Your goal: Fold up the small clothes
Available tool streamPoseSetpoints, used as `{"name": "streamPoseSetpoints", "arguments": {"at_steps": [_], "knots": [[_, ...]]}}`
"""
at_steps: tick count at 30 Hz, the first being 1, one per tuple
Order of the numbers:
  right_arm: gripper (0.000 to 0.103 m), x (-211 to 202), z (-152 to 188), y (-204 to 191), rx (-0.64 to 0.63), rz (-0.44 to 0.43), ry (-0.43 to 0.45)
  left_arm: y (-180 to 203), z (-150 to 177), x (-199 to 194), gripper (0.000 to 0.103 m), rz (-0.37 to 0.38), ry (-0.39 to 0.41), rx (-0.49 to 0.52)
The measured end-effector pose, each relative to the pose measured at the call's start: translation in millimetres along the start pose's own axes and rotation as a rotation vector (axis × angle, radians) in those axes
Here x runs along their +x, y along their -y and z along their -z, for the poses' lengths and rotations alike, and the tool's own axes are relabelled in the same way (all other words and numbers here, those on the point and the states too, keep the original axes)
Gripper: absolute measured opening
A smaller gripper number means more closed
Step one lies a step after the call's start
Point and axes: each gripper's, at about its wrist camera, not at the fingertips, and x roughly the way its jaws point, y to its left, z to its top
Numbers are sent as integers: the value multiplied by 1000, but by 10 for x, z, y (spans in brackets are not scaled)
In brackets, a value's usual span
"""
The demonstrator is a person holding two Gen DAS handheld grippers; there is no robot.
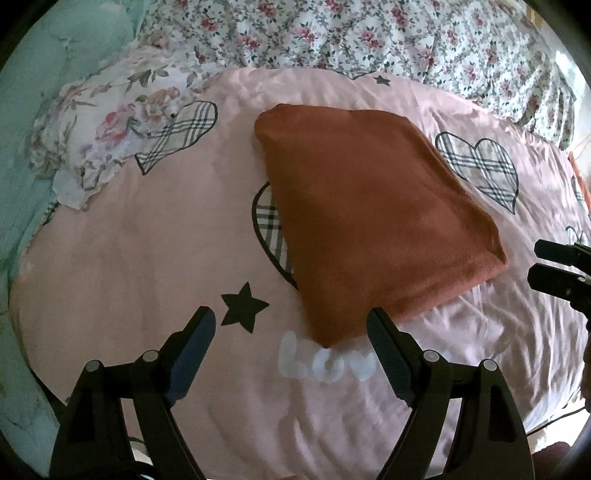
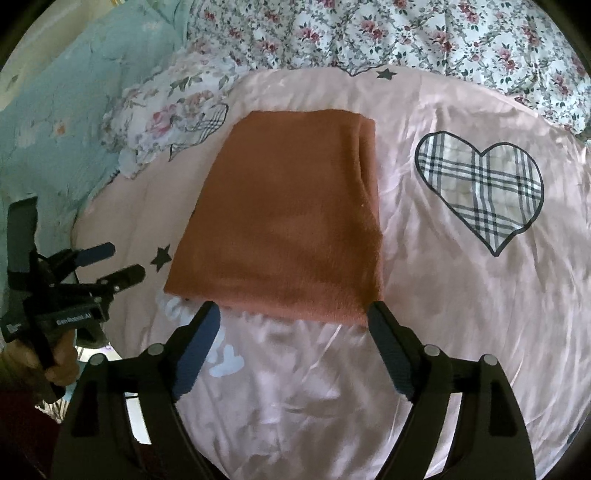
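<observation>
A rust-orange garment (image 1: 369, 221) lies folded into a flat rectangle on the pink bedsheet (image 1: 129, 240). It also shows in the right wrist view (image 2: 288, 221), with doubled layers along its right edge. My left gripper (image 1: 291, 325) is open and empty, just short of the garment's near corner. It shows from the side in the right wrist view (image 2: 122, 262). My right gripper (image 2: 291, 321) is open and empty, its fingertips at the garment's near edge. Its fingers (image 1: 554, 266) reach in at the right edge of the left wrist view.
The pink sheet (image 2: 443, 295) has plaid hearts (image 2: 480, 184), black stars and white letters. A floral pillow (image 1: 110, 125) lies at the far left. A floral quilt (image 2: 406, 33) runs along the back. A mint-green quilt (image 2: 55, 110) borders the left.
</observation>
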Motion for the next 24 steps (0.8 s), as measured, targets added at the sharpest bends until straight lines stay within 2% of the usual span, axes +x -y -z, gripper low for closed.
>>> {"name": "streamPoseSetpoints", "arguments": {"at_steps": [5, 24], "knots": [[85, 48, -26, 82, 27, -4, -9, 47, -56, -61, 85, -7, 19, 3], [86, 165, -206, 79, -16, -21, -14, 191, -122, -17, 85, -14, 36, -5]]}}
